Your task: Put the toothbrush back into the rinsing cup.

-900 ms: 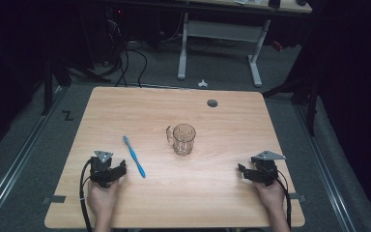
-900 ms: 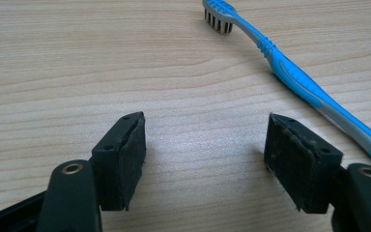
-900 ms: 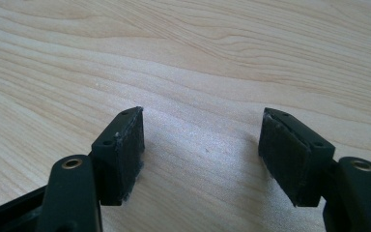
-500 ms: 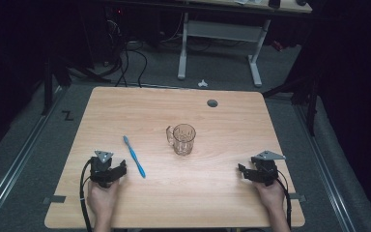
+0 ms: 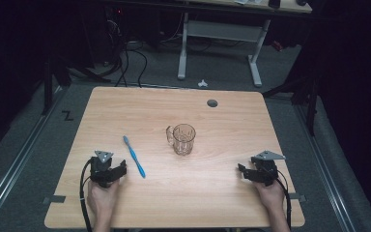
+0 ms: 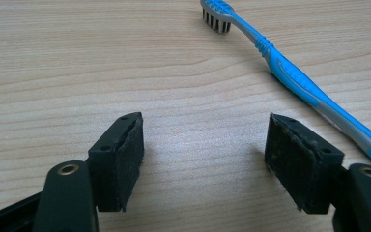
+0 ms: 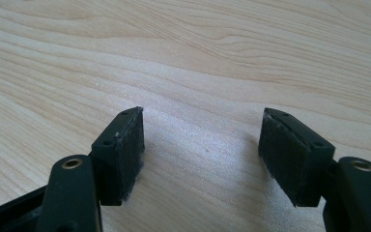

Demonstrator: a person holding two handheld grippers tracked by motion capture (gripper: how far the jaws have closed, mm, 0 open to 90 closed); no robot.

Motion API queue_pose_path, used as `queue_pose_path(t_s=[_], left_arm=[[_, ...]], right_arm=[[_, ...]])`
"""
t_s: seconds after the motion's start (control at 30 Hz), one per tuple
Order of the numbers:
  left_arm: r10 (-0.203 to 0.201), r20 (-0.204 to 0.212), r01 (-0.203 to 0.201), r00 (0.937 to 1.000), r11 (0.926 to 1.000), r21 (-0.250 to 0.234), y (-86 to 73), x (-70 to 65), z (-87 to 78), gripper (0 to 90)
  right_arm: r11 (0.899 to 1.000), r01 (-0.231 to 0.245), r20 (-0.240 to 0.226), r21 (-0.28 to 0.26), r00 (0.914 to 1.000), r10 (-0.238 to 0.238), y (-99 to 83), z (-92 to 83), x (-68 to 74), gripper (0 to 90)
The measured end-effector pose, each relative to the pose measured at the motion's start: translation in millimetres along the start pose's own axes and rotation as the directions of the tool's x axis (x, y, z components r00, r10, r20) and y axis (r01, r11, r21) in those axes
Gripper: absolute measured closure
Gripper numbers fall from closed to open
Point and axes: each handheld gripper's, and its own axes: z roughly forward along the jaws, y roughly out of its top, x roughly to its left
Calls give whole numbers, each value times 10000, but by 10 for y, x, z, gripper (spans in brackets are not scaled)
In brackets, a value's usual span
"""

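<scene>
High view puts the blue toothbrush (image 5: 134, 155) just beside your left gripper (image 5: 107, 170), on the side toward the table's middle, with the glass mug (image 5: 182, 139) farther on and your right gripper (image 5: 257, 171) well apart at the other edge of the table (image 5: 232, 116). So your left hand is plainly the nearer one. The toothbrush lies flat on the wood, its long axis running away from you and slanting leftward: bristle head at the far end, handle tip at the near end.

From the left gripper view, the toothbrush (image 6: 290, 72) crosses the upper right, outside the gap between your jaws and not touching either one. Your left gripper (image 6: 203, 145) is spread wide with nothing in it. Your right gripper (image 7: 200, 145) is also spread, holding nothing, over bare wood.

To take the handle, I judge you need to shift the left gripper toward the mug and square the jaws across that slanted axis.
</scene>
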Motion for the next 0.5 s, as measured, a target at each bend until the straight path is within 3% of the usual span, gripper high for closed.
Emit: queue_pose_path(t_s=[0.5], left_arm=[[-8, -41, 9, 10000, 10000, 96, 28, -7, 23, 290]], right_arm=[[10000, 3, 8, 1, 10000, -3, 0, 0, 0, 335]])
